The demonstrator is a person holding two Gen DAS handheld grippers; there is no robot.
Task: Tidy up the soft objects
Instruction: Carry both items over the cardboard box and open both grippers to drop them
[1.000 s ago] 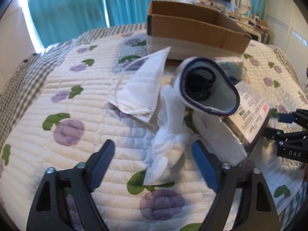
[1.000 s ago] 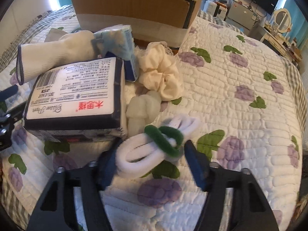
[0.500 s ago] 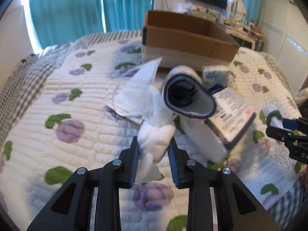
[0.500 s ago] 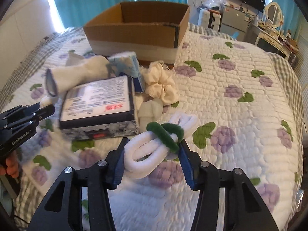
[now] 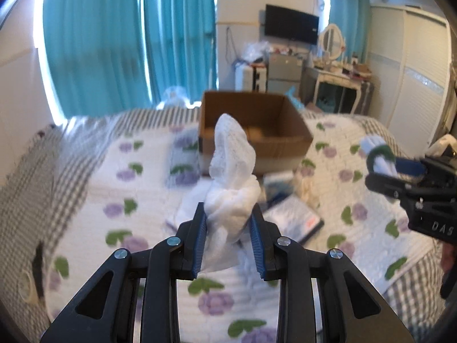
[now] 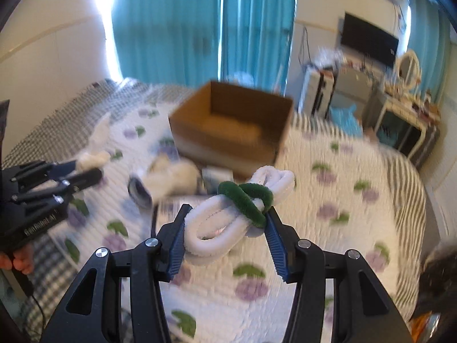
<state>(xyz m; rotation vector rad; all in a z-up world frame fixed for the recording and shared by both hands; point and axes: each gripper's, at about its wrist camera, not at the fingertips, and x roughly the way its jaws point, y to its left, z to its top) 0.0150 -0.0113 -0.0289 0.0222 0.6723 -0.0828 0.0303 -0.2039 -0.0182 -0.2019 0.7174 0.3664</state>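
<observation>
You face a bed under a white quilt printed with purple flowers, its edges grey checked. Behind it teal curtains glow with daylight. To your right a wall television, an oval mirror and a white wardrobe.

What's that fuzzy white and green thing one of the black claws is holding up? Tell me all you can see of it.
The fuzzy bundle is a plush white cord folded into several loops, with a dark green fuzzy ring wrapped around it near one end. It looks soft, like chenille. The blue-padded fingers of the right gripper squeeze it from both sides, holding it in the air above the flowered quilt, touching nothing else.
</observation>
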